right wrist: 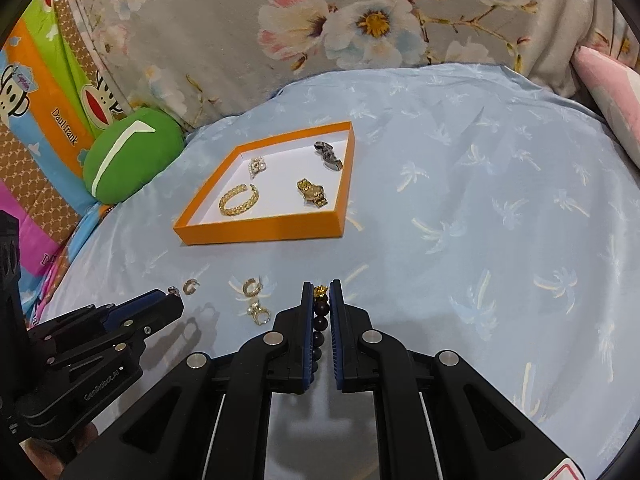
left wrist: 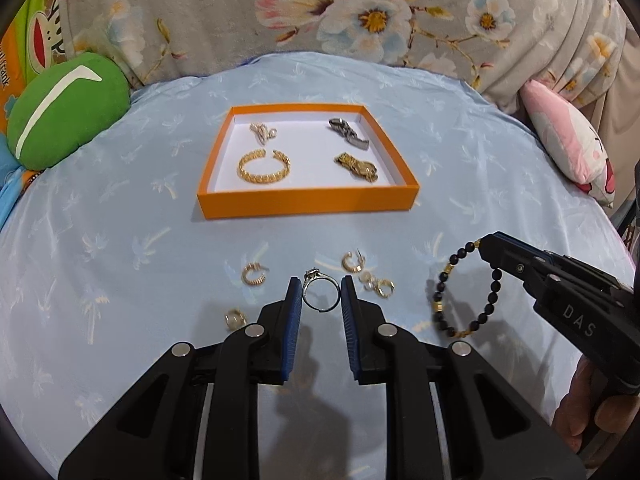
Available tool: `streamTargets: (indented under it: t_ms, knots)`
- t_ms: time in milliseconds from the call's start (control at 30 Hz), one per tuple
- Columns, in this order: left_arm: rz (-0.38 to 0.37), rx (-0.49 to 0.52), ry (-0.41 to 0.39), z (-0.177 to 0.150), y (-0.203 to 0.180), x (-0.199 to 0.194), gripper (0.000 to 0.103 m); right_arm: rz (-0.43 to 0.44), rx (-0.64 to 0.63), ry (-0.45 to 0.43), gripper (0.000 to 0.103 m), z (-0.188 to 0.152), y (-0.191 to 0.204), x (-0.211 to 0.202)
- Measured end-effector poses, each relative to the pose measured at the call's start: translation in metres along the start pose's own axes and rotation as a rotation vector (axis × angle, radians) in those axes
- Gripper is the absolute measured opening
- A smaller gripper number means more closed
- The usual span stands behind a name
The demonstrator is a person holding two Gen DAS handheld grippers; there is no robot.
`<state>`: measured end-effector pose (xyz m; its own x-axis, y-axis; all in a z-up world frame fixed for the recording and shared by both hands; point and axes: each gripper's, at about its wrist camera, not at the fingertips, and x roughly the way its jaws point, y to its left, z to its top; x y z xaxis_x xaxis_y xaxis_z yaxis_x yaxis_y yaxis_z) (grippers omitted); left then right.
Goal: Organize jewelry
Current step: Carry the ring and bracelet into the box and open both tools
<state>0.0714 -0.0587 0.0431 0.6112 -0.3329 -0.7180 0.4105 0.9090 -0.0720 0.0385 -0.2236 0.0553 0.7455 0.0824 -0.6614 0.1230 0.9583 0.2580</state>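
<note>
My left gripper (left wrist: 320,282) is shut on a silver ring with a stone (left wrist: 320,295), which is held upright between the blue pads above the pale blue sheet. To the right, my right gripper (left wrist: 486,246) is shut on a black bead bracelet with gold spacers (left wrist: 490,298), which hangs from its tip. In the right wrist view the beads (right wrist: 320,316) run between the shut fingers of the right gripper (right wrist: 321,286), and the left gripper (right wrist: 176,300) is at lower left. An orange tray (left wrist: 308,202) (right wrist: 260,232) farther back holds a gold bangle (left wrist: 264,166), a pearl piece (left wrist: 262,132), a silver watch (left wrist: 348,134) and a gold watch (left wrist: 357,166).
Gold hoop earrings (left wrist: 254,274) (left wrist: 353,262) (left wrist: 378,286) and a small ring (left wrist: 234,318) lie loose on the sheet near the grippers. A green cushion (left wrist: 66,108) sits at the left, a floral quilt (left wrist: 360,12) behind, and a pink pillow (left wrist: 568,140) at the right.
</note>
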Motion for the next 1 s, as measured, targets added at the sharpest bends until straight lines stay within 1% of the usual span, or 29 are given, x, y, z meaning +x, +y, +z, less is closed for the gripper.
streamTargets:
  t_ms: [67,233,333,400,500,567,633,667,833,1000]
  knots:
    - [0.000,-0.002,-0.010,0.010,0.006,0.001,0.019,0.012,-0.013,-0.009,0.008,0.013,0.005,0.002]
    - [0.027,0.002,-0.039,0.040,0.023,0.012,0.019,0.046,-0.048,-0.041,0.008,0.054,0.022,0.014]
    - [0.026,-0.010,-0.047,0.061,0.035,0.024,0.019,0.079,-0.057,-0.048,0.008,0.077,0.034,0.030]
    - [0.031,-0.012,-0.050,0.074,0.041,0.034,0.019,0.110,-0.052,-0.038,0.008,0.090,0.040,0.044]
    - [0.015,-0.023,-0.042,0.091,0.049,0.053,0.019,0.160,-0.028,-0.020,0.008,0.105,0.047,0.069]
    - [0.002,-0.034,-0.038,0.097,0.053,0.064,0.019,0.180,-0.012,0.003,0.008,0.109,0.049,0.086]
    - [0.005,-0.025,-0.030,0.102,0.053,0.078,0.019,0.203,0.010,0.039,0.008,0.109,0.046,0.105]
    - [0.007,-0.020,-0.022,0.102,0.053,0.084,0.019,0.201,0.015,0.055,0.008,0.107,0.044,0.112]
    - [-0.002,-0.009,0.025,0.095,0.053,0.107,0.019,0.148,-0.002,0.113,0.008,0.092,0.033,0.132]
    - [-0.003,0.010,0.048,0.084,0.049,0.113,0.020,0.087,-0.018,0.120,0.008,0.082,0.020,0.134]
